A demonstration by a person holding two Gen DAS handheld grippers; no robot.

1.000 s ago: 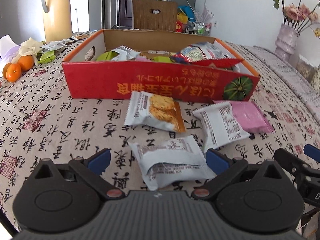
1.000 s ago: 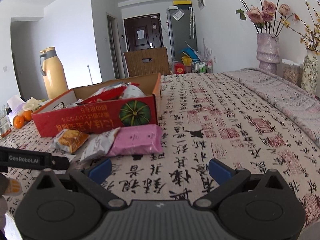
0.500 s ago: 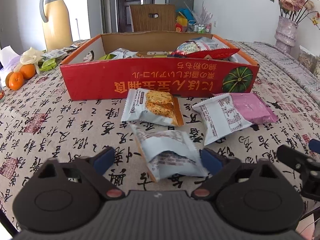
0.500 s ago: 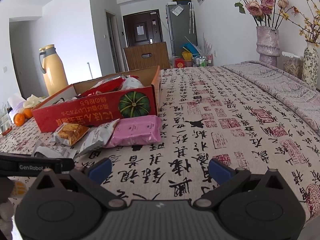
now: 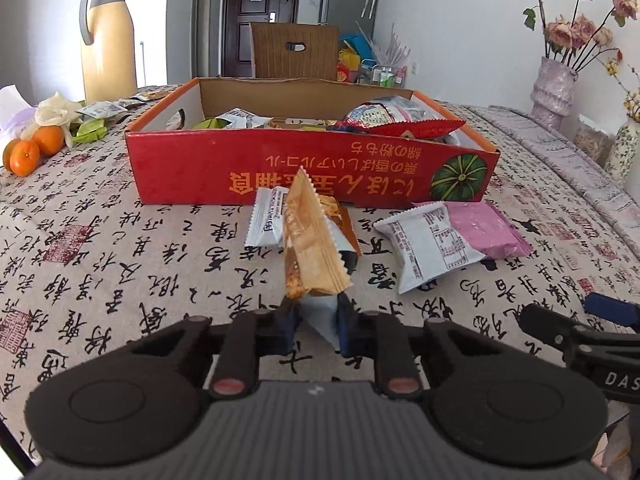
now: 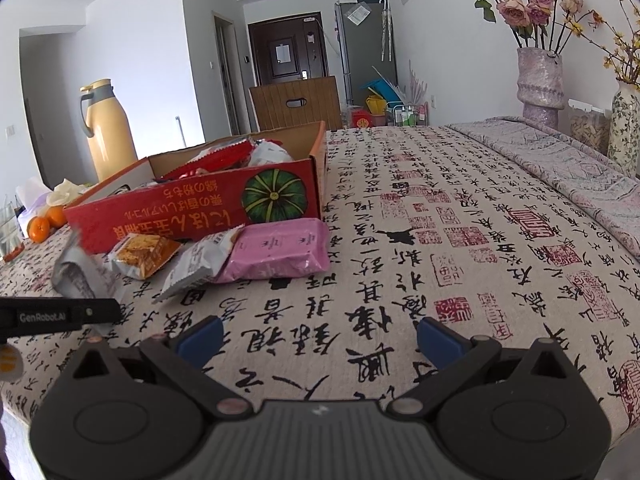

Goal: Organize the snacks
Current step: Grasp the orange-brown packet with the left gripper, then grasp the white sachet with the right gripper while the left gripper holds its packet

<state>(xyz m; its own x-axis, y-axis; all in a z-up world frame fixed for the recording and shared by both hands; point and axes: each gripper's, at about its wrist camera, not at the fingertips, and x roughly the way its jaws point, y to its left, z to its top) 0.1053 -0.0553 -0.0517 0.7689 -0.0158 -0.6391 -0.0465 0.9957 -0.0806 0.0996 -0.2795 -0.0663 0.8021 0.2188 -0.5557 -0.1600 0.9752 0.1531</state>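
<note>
Snacks already fill much of the red box (image 5: 312,178) at the centre of the left wrist view, among them a red packet (image 5: 404,120) at its right end. Three more lie on the patterned tablecloth (image 5: 120,264) just in front of the box: a biscuit packet (image 5: 268,220), a white packet (image 5: 430,246) and a pink packet (image 5: 486,230), the white one overlapping the pink. The left gripper (image 5: 316,324), low in the frame, has just been closing, and its jaws now pinch the lower end of a fourth, the orange-and-white packet (image 5: 310,248), which stands up on edge between them. The right gripper (image 6: 320,338) hangs with jaws spread wide over bare cloth, holding nothing. By my reading the job is partly done: the pinched packet needs carrying into the box, then the three loose ones.
</note>
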